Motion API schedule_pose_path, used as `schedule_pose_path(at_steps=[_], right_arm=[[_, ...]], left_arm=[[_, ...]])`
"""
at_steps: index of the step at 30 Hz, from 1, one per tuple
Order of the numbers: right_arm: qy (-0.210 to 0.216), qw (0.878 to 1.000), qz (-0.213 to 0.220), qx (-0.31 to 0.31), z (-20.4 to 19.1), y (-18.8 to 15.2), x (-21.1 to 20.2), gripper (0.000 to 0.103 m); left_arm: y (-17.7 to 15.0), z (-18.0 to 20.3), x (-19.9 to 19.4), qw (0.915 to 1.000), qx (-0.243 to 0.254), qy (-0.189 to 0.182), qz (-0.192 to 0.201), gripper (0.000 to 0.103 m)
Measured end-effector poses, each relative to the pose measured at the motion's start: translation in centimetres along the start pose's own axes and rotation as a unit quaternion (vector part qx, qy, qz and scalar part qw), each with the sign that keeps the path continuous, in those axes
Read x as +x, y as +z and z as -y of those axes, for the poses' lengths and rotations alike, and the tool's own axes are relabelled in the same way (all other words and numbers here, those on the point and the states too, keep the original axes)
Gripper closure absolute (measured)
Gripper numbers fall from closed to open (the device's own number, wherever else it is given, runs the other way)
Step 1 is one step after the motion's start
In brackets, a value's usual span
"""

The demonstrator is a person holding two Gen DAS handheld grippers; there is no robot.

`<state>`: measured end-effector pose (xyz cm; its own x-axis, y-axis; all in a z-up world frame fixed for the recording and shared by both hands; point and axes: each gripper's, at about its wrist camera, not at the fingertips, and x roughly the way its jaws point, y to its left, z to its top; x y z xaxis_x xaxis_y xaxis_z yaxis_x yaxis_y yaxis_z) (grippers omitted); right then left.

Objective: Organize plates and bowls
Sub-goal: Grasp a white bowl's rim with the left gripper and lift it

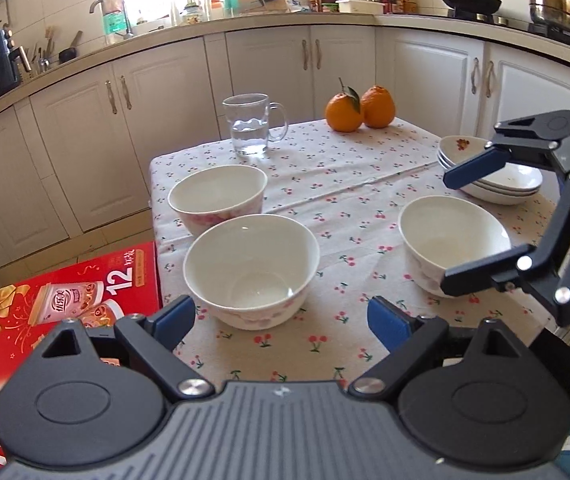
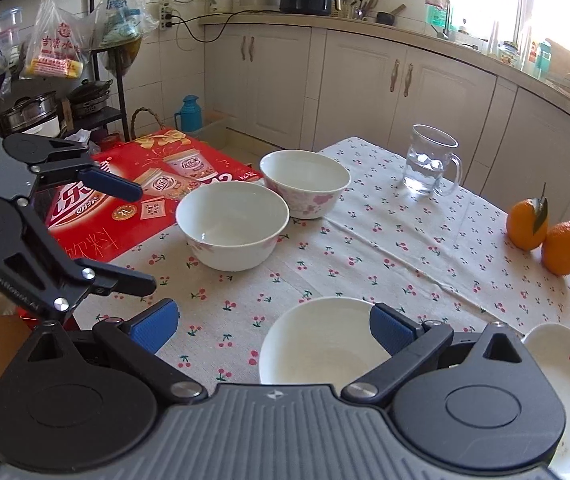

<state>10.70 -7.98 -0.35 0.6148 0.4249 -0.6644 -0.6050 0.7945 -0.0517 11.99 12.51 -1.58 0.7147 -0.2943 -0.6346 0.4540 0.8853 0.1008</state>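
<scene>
left gripper [image 1: 281, 320]: hovering wide, empty, nearest bowl [image 1: 251, 270] at 12 o'clock.
right gripper [image 2: 273, 328]: gaping wide, empty.
risk: colliding grippers; bowl sliding on tablecloth [image 1: 325, 192].

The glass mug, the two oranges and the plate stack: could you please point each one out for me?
Glass mug [image 1: 249, 126], left wrist view, on its clear side wall.
Oranges [image 1: 344, 114], left wrist view, on the left orange's skin.
Plate stack [image 1: 519, 178], left wrist view, on the top plate's inner surface.
</scene>
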Motion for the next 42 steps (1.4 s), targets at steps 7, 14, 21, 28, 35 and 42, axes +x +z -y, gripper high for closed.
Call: schedule_pose_path(at_steps=[7,14,21,28,35,42], right_arm=[[0.023,0.999,-0.003,-0.027,-0.8,2.1,2.7,0.0],[0.053,0.997,-0.018,-0.047,-0.5,3.5,6.0,0.0],[0.086,0.994,-0.039,-0.055,0.2,4.6,9.0,0.005],[0.102,0.99,-0.063,-0.069,0.1,4.7,11.0,0.015],[0.107,0.989,-0.068,-0.077,-0.2,4.9,11.6,0.021],[0.108,0.989,-0.066,-0.077,-0.1,4.9,11.7,0.022]], left_arm=[[1.3,-3.1,2.6,0.9994,-0.034,-0.001,-0.01,0.01],[2.0,-5.5,6.0,0.997,-0.065,-0.013,-0.039,0.018],[2.4,-6.0,7.9,0.9955,-0.069,-0.028,-0.059,0.025],[2.7,-6.6,8.6,0.9945,-0.068,-0.04,-0.069,0.034],[2.8,-7.3,9.3,0.9926,-0.076,-0.054,-0.079,0.043],[3.1,-7.2,9.5,0.9922,-0.069,-0.063,-0.083,0.05]])
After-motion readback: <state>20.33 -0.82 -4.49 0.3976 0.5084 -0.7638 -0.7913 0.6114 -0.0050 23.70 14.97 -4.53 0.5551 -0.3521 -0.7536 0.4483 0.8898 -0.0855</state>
